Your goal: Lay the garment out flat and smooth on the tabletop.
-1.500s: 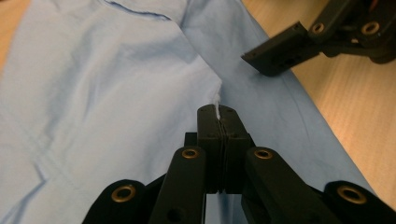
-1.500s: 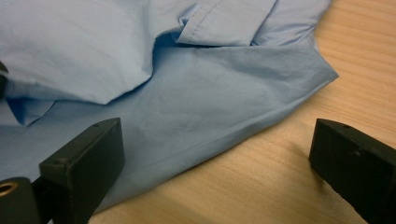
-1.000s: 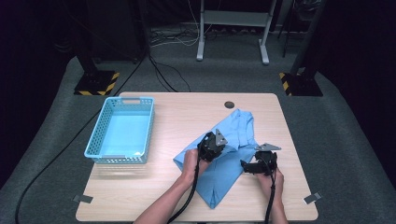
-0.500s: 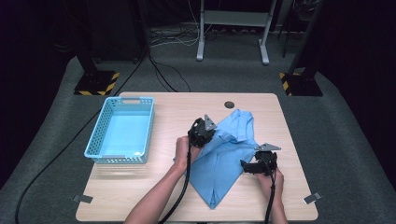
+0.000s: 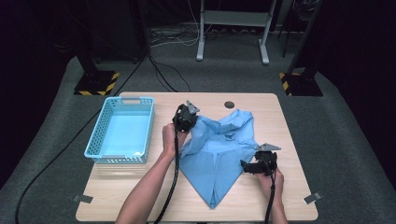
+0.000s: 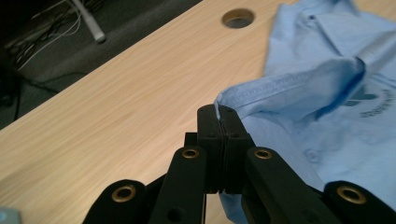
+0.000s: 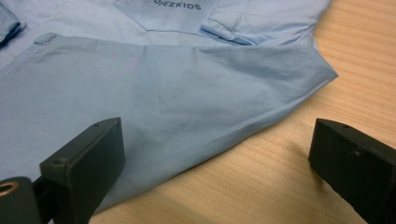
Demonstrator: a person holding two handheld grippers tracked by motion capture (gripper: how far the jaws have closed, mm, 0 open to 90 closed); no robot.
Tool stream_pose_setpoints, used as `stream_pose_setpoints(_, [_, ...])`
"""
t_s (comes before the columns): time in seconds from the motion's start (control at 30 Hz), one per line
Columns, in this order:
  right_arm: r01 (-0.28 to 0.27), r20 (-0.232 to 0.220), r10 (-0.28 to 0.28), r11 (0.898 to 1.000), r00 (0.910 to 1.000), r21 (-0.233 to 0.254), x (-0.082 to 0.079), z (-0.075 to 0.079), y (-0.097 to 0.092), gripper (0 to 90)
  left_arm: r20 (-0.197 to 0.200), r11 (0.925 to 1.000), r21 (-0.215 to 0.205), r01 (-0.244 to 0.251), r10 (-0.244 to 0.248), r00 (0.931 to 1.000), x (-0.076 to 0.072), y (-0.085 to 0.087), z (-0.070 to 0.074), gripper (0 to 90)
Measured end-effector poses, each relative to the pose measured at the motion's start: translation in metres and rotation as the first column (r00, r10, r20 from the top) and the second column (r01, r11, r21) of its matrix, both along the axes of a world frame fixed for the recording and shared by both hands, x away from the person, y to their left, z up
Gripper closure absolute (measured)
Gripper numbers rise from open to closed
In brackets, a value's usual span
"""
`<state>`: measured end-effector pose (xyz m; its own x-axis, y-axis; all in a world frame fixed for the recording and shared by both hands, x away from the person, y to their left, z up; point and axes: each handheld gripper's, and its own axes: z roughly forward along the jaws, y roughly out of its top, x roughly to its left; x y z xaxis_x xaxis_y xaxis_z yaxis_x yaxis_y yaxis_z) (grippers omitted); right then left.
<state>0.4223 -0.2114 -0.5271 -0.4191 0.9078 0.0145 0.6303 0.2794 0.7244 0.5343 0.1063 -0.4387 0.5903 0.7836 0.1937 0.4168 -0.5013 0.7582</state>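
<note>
A light blue shirt [image 5: 219, 154] lies spread on the wooden table [image 5: 140, 186], its pointed end toward the front edge. My left gripper [image 5: 190, 117] is shut on a hemmed edge of the shirt [image 6: 261, 93] at the cloth's upper left, and holds it a little above the table. In the left gripper view the two jaws press together with the hem pinched at their tips [image 6: 219, 112]. My right gripper [image 5: 245, 165] rests open at the shirt's right edge. Its jaws stand wide apart, with the shirt's folded edge [image 7: 210, 107] on the table ahead of them.
A light blue plastic basket [image 5: 122, 130] stands on the left part of the table. A round cable hole [image 5: 229, 104] sits near the far edge. Tape marks [image 5: 311, 198] are on the front corners. Metal stand legs [image 5: 233, 28] rise from the floor beyond.
My left gripper has moved up and to the far left with the shirt's edge in it, unfolding the cloth. The right gripper has stayed in place.
</note>
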Motion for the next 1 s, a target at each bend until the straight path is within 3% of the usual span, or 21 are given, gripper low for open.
stream_pose_setpoints(0.1, [0.000, 0.000, 0.000, 1.000, 1.0000, -0.001, 0.000, 0.000, 0.000, 3.1, -0.027, 0.9984, -0.001, -0.056, 0.056, 0.9981, 0.013, 0.012, -0.003, 88.9])
stream_pose_setpoints(0.27, [0.001, 0.000, -0.001, 1.000, 1.0000, -0.001, 0.000, 0.000, 0.000, 3.1, -0.075, 0.9853, 0.053, -0.162, 0.166, 0.9833, 0.037, 0.028, -0.012, 88.9])
stream_pose_setpoints(0.43, [0.000, 0.001, 0.000, 1.000, 1.0000, -0.001, 0.000, 0.000, 0.000, 3.1, -0.116, 0.9551, 0.133, -0.265, 0.280, 0.9529, 0.055, 0.038, -0.024, 88.9])
stream_pose_setpoints(0.5, [0.000, 0.000, 0.000, 1.000, 1.0000, 0.000, 0.000, 0.000, 0.000, 3.1, -0.118, 0.9524, 0.140, -0.271, 0.288, 0.9505, 0.057, 0.039, -0.026, 88.9])
stream_pose_setpoints(0.53, [0.000, 0.000, 0.000, 1.000, 1.0000, 0.000, 0.000, 0.000, 0.000, 3.1, -0.122, 0.9357, 0.191, -0.297, 0.322, 0.9387, 0.061, 0.040, -0.033, 88.9])
stream_pose_setpoints(0.63, [-0.001, 0.001, 0.001, 1.000, 1.0000, -0.003, 0.000, 0.000, 0.000, 3.1, -0.141, 0.9213, 0.216, -0.323, 0.357, 0.9235, 0.065, 0.043, -0.043, 88.8])
stream_pose_setpoints(0.73, [-0.001, 0.001, 0.001, 1.000, 1.0000, -0.003, 0.000, 0.000, 0.000, 3.1, -0.144, 0.9093, 0.239, -0.341, 0.380, 0.9137, 0.068, 0.045, -0.049, 88.6])
stream_pose_setpoints(0.83, [-0.001, 0.001, 0.001, 1.000, 1.0000, -0.003, 0.000, 0.000, 0.000, 3.1, -0.140, 0.9051, 0.247, -0.346, 0.387, 0.9115, 0.069, 0.046, -0.054, 87.7])
stream_pose_setpoints(0.9, [-0.001, 0.001, 0.001, 1.000, 1.0000, -0.003, 0.000, 0.000, 0.000, 3.1, -0.136, 0.8994, 0.261, -0.351, 0.394, 0.9091, 0.069, 0.045, -0.055, 77.4])
stream_pose_setpoints(0.93, [-0.001, 0.001, 0.001, 1.000, 1.0000, -0.003, 0.000, 0.000, 0.000, 3.1, -0.139, 0.9053, 0.252, -0.342, 0.383, 0.9132, 0.068, 0.044, -0.056, 73.4])
stream_pose_setpoints(1.0, [-0.001, 0.001, 0.001, 1.000, 1.0000, -0.003, 0.000, 0.000, 0.000, 3.1, -0.117, 0.9075, 0.248, -0.339, 0.375, 0.9194, 0.064, 0.041, -0.056, 65.8])
